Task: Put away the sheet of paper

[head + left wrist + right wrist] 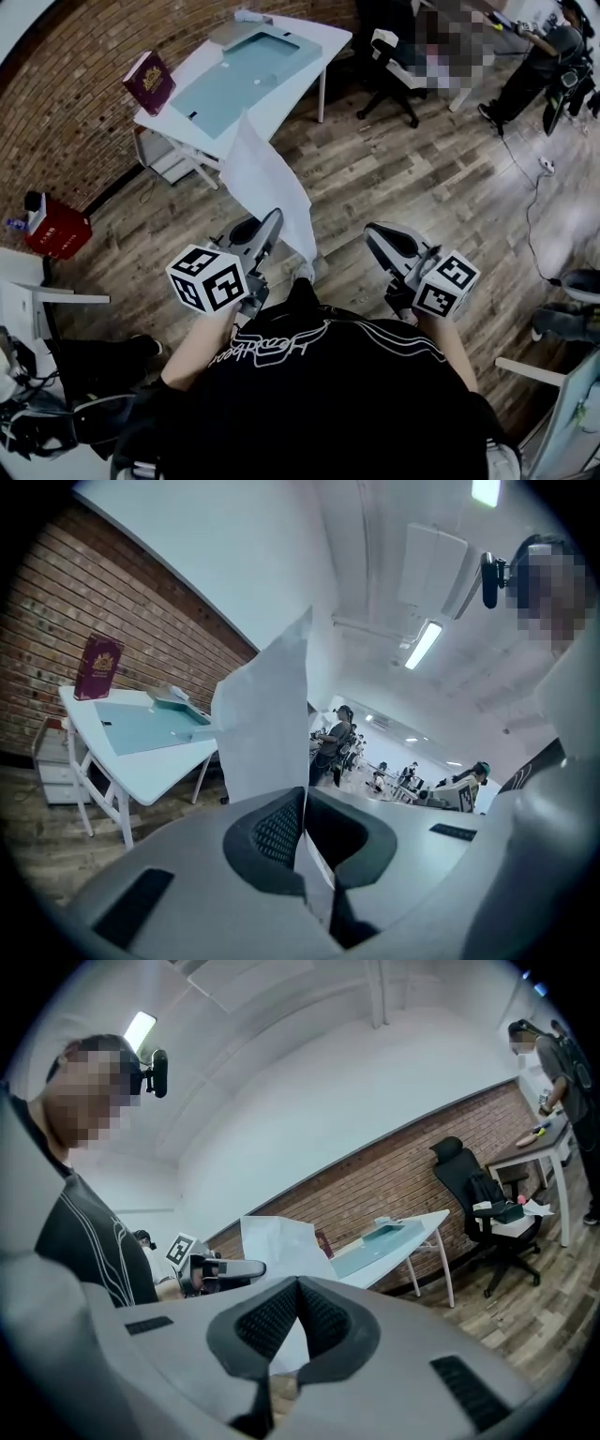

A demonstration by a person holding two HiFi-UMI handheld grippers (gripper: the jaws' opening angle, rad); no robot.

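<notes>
The lower edge of the sheet of paper [267, 183] is hidden inside the left gripper [274, 220], whose jaws are clamped on it. In the left gripper view the sheet [262, 728] runs edge-on down between the pads, so its face is hard to read there. The right gripper [372, 232] is closed with nothing between its jaws. From its own view [298, 1283] the paper [277, 1241] shows only behind the tips. The person's dark shirt [319, 403] covers the floor below both grippers.

The paper stands upright in the air, well short of the white table [314, 66], and its top overlaps the table's near edge in the head view. A pale blue mat [234, 80] covers most of the tabletop. A maroon book [148, 82] stands at the left corner, and a grey item at the far edge is too small to identify. A red box [56, 228] sits on the floor by the brick wall. A black office chair [389, 66] stands right of the table.

Bare wooden floor [394, 178] lies open between the grippers and the table's near edge.
</notes>
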